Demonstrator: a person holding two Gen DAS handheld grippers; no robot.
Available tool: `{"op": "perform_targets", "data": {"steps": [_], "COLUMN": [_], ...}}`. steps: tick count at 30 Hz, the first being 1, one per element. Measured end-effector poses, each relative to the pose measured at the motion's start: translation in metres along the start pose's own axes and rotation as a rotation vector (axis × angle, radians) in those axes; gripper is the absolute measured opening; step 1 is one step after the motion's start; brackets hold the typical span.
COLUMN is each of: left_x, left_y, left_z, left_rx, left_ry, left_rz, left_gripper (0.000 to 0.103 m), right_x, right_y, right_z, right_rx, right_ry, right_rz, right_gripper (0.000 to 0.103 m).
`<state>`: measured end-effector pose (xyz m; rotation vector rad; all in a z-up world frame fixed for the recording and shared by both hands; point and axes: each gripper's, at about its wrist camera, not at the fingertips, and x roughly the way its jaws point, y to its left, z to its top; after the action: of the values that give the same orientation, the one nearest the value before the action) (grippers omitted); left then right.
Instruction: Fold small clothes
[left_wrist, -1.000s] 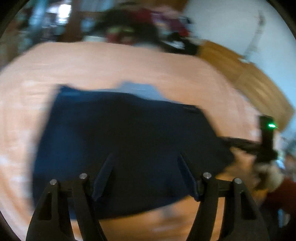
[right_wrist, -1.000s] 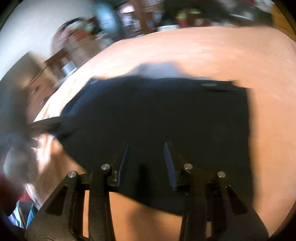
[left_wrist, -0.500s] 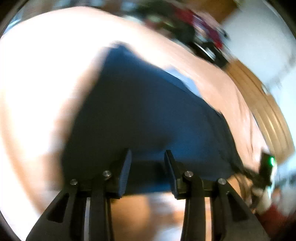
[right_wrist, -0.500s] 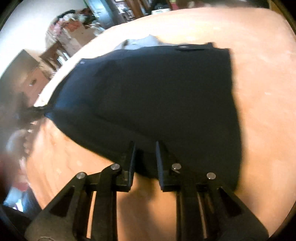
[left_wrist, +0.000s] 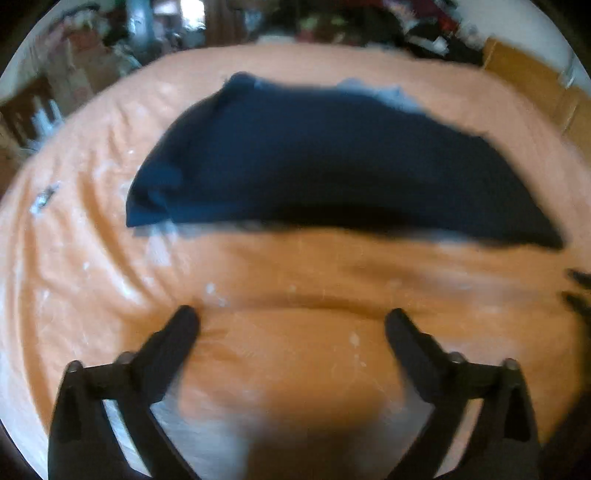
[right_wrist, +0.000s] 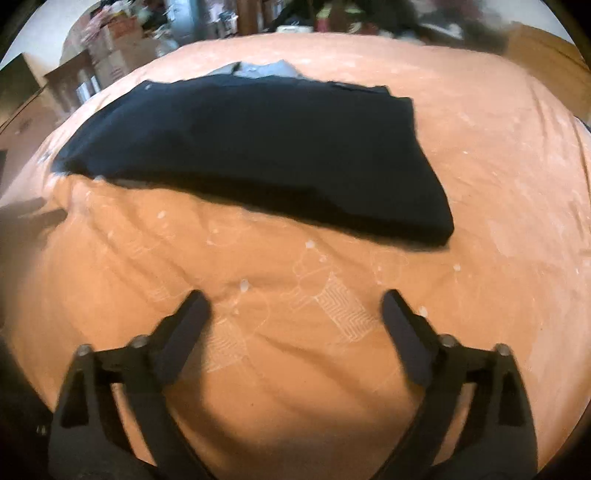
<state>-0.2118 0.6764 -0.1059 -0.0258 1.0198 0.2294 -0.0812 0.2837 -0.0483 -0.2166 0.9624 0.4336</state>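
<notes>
**Fold laid down, both grippers empty**

Orange bedsheet (right_wrist: 480, 155) covers the whole surface. Dark blue garment (right_wrist: 258, 147) lies flat mid-sheet, doubled over, with a pale layer peeking at its far edge. Looks part folded; probably another fold left. Left gripper (left_wrist: 291, 325) and right gripper (right_wrist: 293, 308) spread wide, holding nothing, short of the cloth. No containers visible.

My left wrist view is smeared by motion blur; the right is sharper. Warm, dim indoor light falls on the orange bedspread (right_wrist: 480, 155), a dark shadow pools at the bottom centre, and fisheye bending curves the edges.
</notes>
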Motion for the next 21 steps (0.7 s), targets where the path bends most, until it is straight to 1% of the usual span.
{"op": "perform_targets", "data": {"steps": [3,5,6,7,8,9,12,17,21], "left_x": [0.003,0.007,0.012,0.014,0.016,0.015,0.016,0.012,0.013], "left_y": [-0.003,-0.003,-0.008,-0.007,-0.017,-0.015,-0.017,-0.018,-0.017], "left_z": [0.006,0.011,0.016,0.017,0.02,0.016,0.009,-0.002,0.001], "left_rx": [-0.028,-0.059,-0.077,-0.104,-0.113,-0.113,-0.098,-0.101,-0.103], "left_ry": [0.034,0.051,0.052,0.047,0.044,0.038,-0.018,-0.033,-0.04], "left_rz": [0.03,0.047,0.052,0.057,0.06,0.064,0.061,0.06,0.054], "left_gripper": [0.103,0.103,0.103,0.103,0.103,0.103,0.103,0.103,0.103], "right_x": [0.008,0.014,0.015,0.017,0.017,0.015,0.012,0.016,0.015], "right_y": [-0.003,-0.005,-0.005,-0.009,-0.011,-0.009,-0.006,-0.007,-0.006], "right_z": [0.003,0.007,0.007,0.006,0.004,0.001,-0.004,-0.002,-0.003], "right_rx": [0.075,0.081,0.083,0.087,0.094,0.1,0.096,0.103,0.103], "right_ry": [0.021,0.03,0.017,0.0,-0.021,-0.041,-0.074,-0.074,-0.074], "right_rz": [-0.01,-0.014,-0.007,0.004,0.016,0.022,0.017,0.03,0.032], "right_gripper": [0.103,0.103,0.103,0.103,0.103,0.103,0.103,0.103,0.103]}}
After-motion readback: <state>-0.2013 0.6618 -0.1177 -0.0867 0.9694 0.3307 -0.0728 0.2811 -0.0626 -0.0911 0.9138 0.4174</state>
